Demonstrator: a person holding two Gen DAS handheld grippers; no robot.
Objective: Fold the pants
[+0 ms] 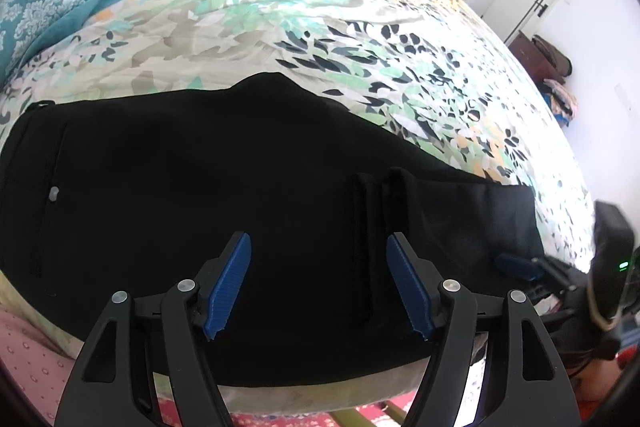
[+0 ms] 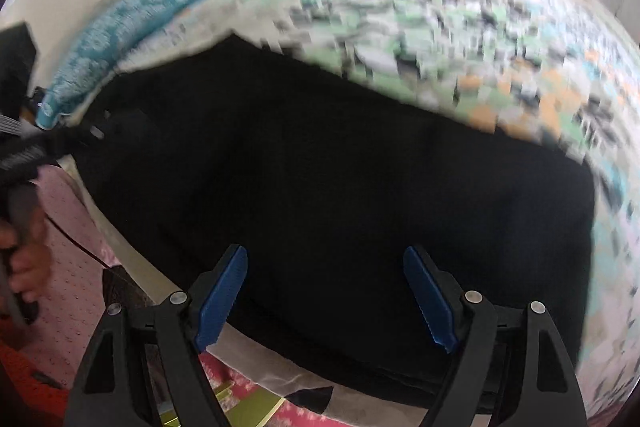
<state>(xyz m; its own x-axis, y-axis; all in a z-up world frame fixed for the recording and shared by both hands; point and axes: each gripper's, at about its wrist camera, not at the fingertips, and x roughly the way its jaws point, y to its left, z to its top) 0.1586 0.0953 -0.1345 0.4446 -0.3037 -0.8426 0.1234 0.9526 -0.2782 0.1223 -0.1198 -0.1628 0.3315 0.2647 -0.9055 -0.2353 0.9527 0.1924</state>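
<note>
black pants (image 1: 200,219) lie on the bed (image 1: 280,27), one fold seemingly in, cuffs at three o'clock, more folds left; left hand-held gripper (image 1: 318,283) and right hand-held gripper (image 2: 324,299) both spread wide, empty.

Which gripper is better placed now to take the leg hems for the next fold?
Probably the right gripper: it sits beside the hem end of the black pants, while the left gripper hovers open over their middle.

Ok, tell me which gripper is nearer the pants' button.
Left. The left gripper hangs open over the black pants, their button to its left. The right gripper sits beyond, at the far end.
</note>
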